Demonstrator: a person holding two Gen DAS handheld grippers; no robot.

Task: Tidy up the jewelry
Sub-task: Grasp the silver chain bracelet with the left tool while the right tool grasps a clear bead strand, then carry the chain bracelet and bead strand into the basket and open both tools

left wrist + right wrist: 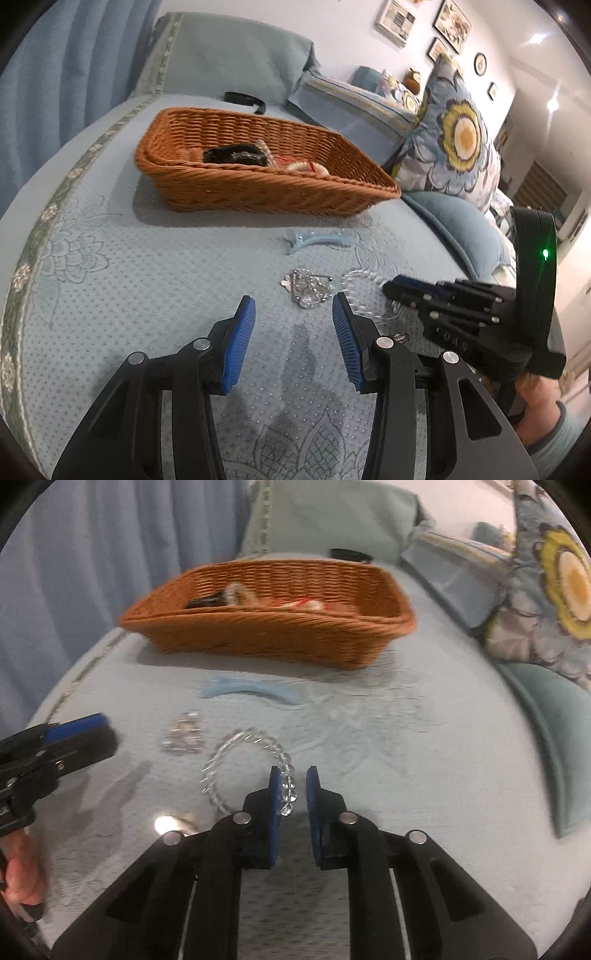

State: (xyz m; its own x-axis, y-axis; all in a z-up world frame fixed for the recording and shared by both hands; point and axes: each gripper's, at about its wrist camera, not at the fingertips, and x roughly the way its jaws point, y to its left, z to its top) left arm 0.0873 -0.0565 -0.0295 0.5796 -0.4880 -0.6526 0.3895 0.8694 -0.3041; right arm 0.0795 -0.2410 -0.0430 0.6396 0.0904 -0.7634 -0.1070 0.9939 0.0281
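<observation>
Your right tool (290, 775) gapes slightly at the light, slippery bead bracelet (243, 768); pinch its near beads. Left tool (293, 306) is open.

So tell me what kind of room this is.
Probably a living room or bedroom at home: the jewelry lies on a quilted blue cover, with a floral cushion beside it, framed pictures on the wall and a wicker basket.
</observation>
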